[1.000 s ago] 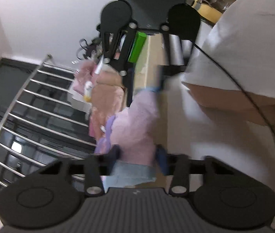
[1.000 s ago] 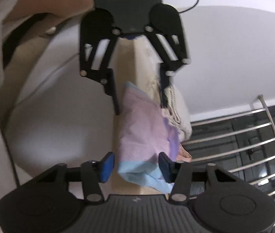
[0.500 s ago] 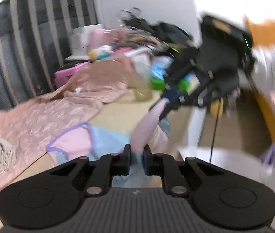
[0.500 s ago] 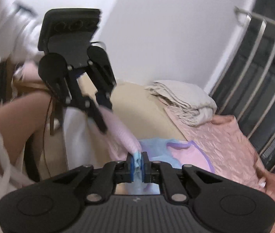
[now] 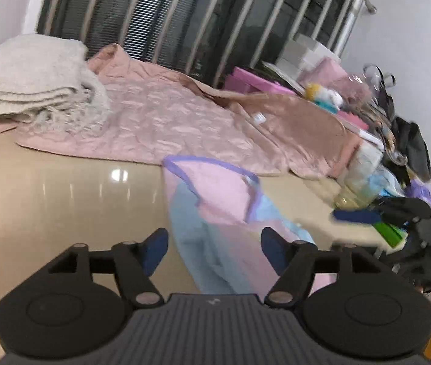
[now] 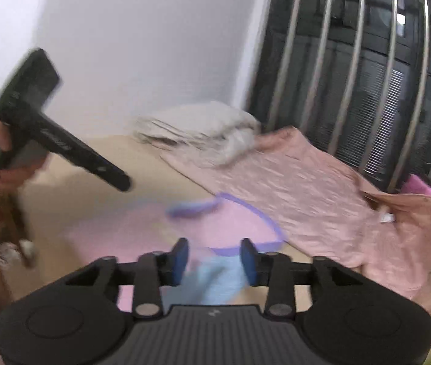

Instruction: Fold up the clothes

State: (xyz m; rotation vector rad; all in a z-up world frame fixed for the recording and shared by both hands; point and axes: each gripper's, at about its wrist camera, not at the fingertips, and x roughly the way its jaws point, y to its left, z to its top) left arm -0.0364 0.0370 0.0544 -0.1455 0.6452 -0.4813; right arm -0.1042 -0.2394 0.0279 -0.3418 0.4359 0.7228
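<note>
A small pink and light-blue garment with purple trim (image 5: 224, 210) lies on the beige table (image 5: 63, 200). My left gripper (image 5: 214, 251) is open just above its near end, holding nothing. In the right wrist view the same garment (image 6: 215, 231) lies blurred ahead, and my right gripper (image 6: 214, 260) is open over its blue part. The right gripper's blue fingertips (image 5: 355, 215) show at the right of the left wrist view. The left gripper's body (image 6: 54, 140) shows at the left of the right wrist view.
A pink satin cloth (image 5: 169, 121) lies spread behind the garment. A folded cream knit blanket (image 5: 29, 82) sits at the back left. Boxes, bottles and bags (image 5: 361, 140) crowd the right end. A metal railing (image 6: 367, 60) stands behind the table.
Both grippers were shut on the garment half a second ago, holding it up. Now both are open and the garment lies flat on the table.
</note>
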